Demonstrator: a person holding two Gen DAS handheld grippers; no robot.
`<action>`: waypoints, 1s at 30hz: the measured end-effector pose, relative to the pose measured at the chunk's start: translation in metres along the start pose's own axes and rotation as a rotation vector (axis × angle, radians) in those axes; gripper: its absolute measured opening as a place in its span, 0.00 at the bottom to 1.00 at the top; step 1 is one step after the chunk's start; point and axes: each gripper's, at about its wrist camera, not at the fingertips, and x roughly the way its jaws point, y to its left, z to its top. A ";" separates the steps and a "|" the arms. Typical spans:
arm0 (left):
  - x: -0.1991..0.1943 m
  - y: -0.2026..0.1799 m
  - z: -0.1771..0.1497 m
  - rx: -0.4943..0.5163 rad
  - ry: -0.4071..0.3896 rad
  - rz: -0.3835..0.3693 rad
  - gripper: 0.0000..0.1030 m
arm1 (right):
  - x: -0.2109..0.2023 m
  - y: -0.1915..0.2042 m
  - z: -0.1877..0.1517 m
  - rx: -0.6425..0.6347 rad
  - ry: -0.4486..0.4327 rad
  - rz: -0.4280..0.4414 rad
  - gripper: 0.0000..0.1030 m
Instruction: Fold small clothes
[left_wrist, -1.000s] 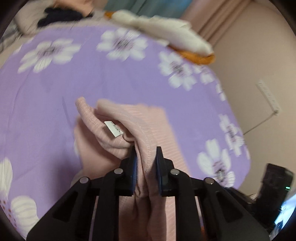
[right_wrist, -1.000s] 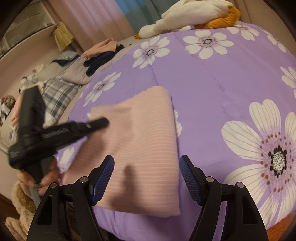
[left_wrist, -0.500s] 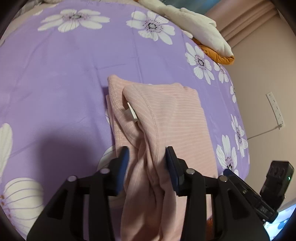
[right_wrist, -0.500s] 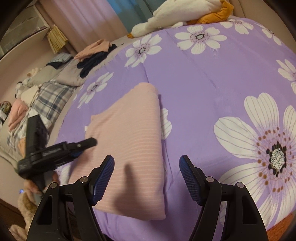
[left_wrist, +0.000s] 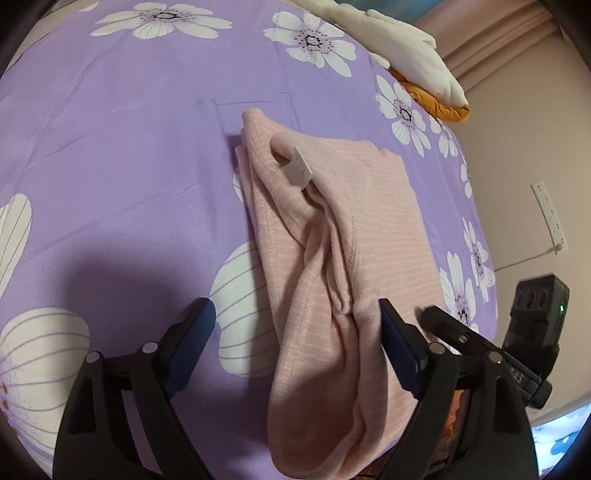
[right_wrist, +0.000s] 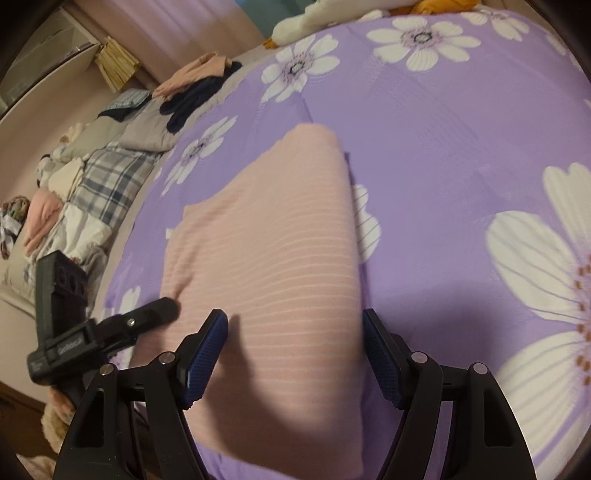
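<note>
On the left side of the bed, seen from the right wrist, a heap of mixed laundry (right_wrist: 92, 177) in plaid, grey, navy and peach lies along a beige strip beside the purple flowered bedspread (right_wrist: 443, 110). The left gripper (left_wrist: 295, 328) hovers over the near edge of the bedspread with its blue-padded fingers (left_wrist: 192, 332) spread wide and holding nothing. The pink striped garment (left_wrist: 369, 221) lies folded on the bedspread near that edge, and its bunched hem side runs up between the two open fingers, with a small white label (left_wrist: 299, 170) sticking out of a fold toward the far end. From the right wrist the garment (right_wrist: 277, 258) shows a smooth, flat top face with pale stripes. The right gripper (right_wrist: 295, 350) hangs above the garment's near end, its fingers (right_wrist: 207, 347) likewise wide apart and gripping nothing; whether its pads touch the cloth I cannot tell. At the far right corner of the bed sits a cream and orange pile of cloth (left_wrist: 417, 62), next to a beige wall carrying a white power strip (left_wrist: 550, 214).
</note>
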 end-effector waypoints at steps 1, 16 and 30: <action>0.002 -0.002 -0.001 0.007 0.002 0.000 0.87 | 0.003 0.000 0.000 -0.004 0.006 0.002 0.71; -0.006 -0.045 0.006 0.061 -0.086 -0.114 0.36 | -0.012 0.023 0.011 -0.098 -0.064 0.001 0.27; 0.010 -0.107 0.063 0.190 -0.225 -0.108 0.36 | -0.045 0.020 0.082 -0.231 -0.217 -0.080 0.27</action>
